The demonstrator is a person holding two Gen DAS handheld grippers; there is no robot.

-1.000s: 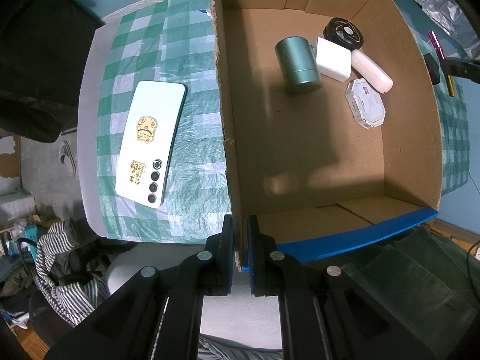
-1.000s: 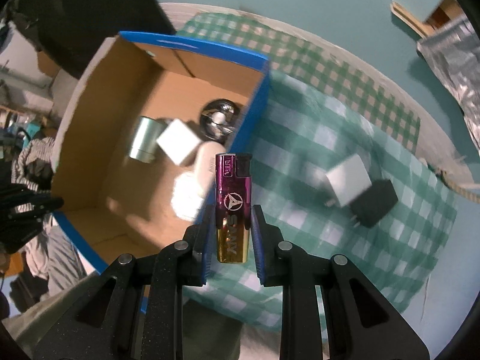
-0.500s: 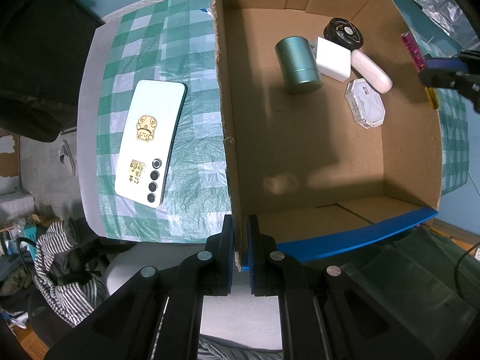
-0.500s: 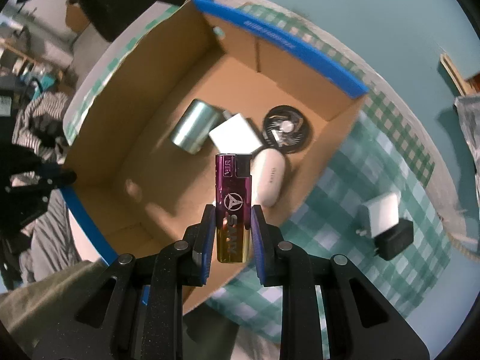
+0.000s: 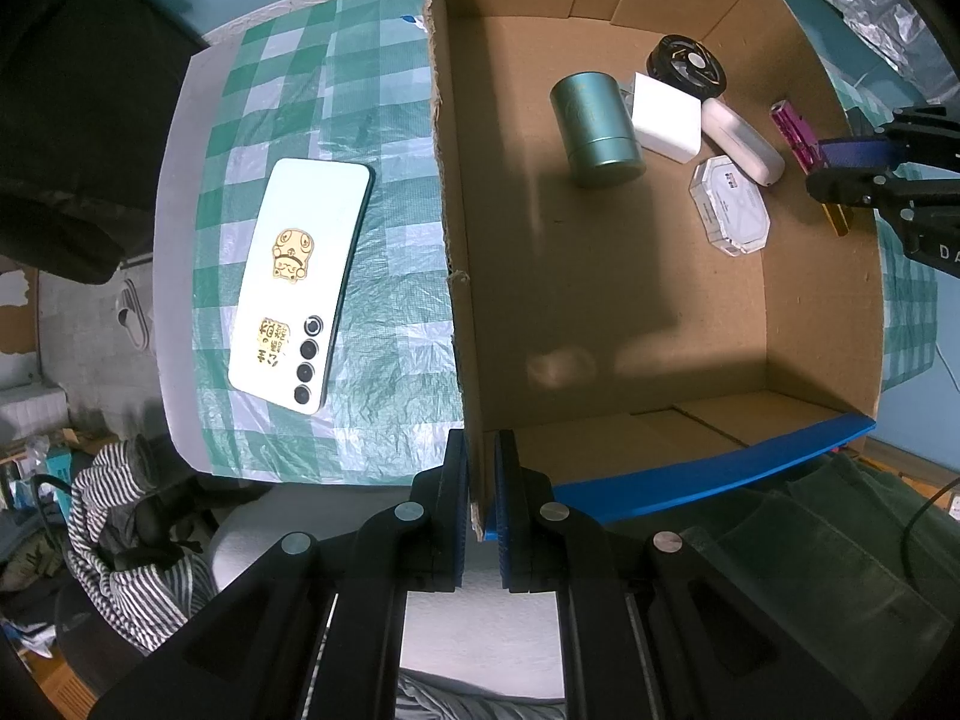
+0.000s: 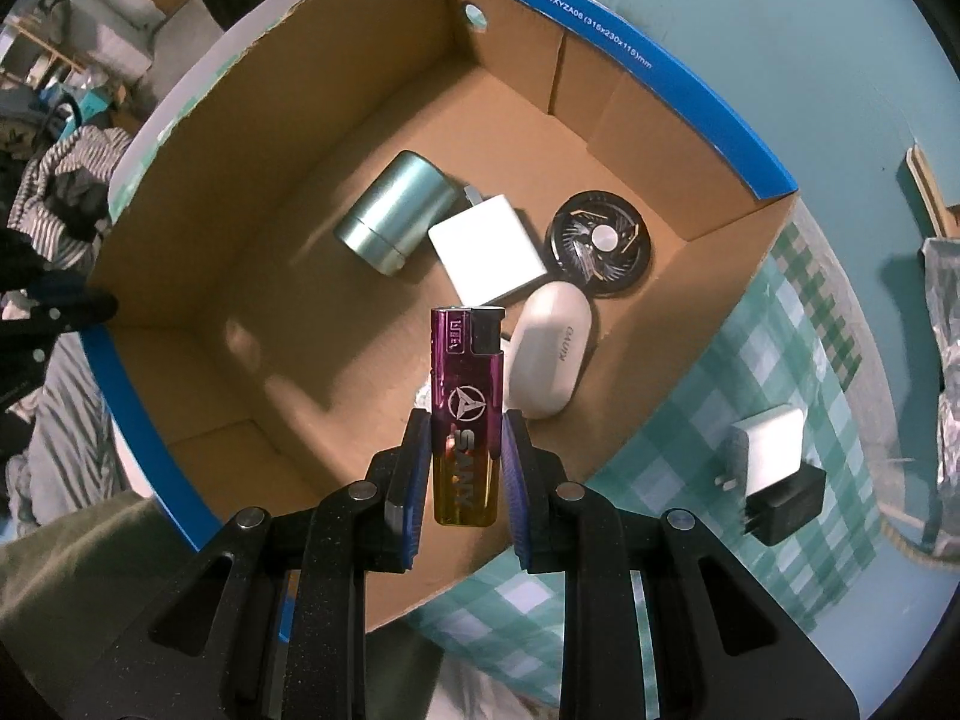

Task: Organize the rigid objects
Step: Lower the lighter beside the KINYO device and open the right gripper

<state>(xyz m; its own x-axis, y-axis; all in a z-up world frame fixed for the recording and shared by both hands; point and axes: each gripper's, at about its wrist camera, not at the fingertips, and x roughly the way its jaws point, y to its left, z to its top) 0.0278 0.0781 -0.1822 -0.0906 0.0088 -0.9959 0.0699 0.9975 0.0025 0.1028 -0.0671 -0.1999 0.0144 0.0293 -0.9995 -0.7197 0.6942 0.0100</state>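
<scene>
- Lighter (image 6: 465,414), purple fading to gold, sits clamped upright between the pads of our right gripper (image 6: 465,462), hanging over the near-right part of the cardboard box (image 6: 198,252), above the box floor and not yet set down.
- Our left gripper (image 5: 480,492) has its jaws nearly together, pinching the box wall at the near corner; that grip steadies the box, so we judge it best left alone while the lighter goes in.
- To place it well we would lower the lighter toward bare cardboard before parting the pads, so it does not drop and bounce among the others.
- Bare floor lies on the near and left side of the box; the far-right part is crowded.
- Already in the box: a teal tin (image 6: 396,219) on its side, a white charger block (image 6: 486,255) touching it, a round black disc (image 6: 600,243), a white oval case (image 6: 549,354), and a clear hexagonal case (image 5: 729,207) seen from the left wrist view.
- The oval case lies just beside the lighter's line of descent, and the right wall of the box is close too; both could catch it, so we would aim a little toward the open middle.
- Still outside on the checked cloth (image 6: 774,312): a white plug adapter (image 6: 771,447) touching a black one (image 6: 786,507), and a white phone (image 5: 300,285) lying left of the box.
</scene>
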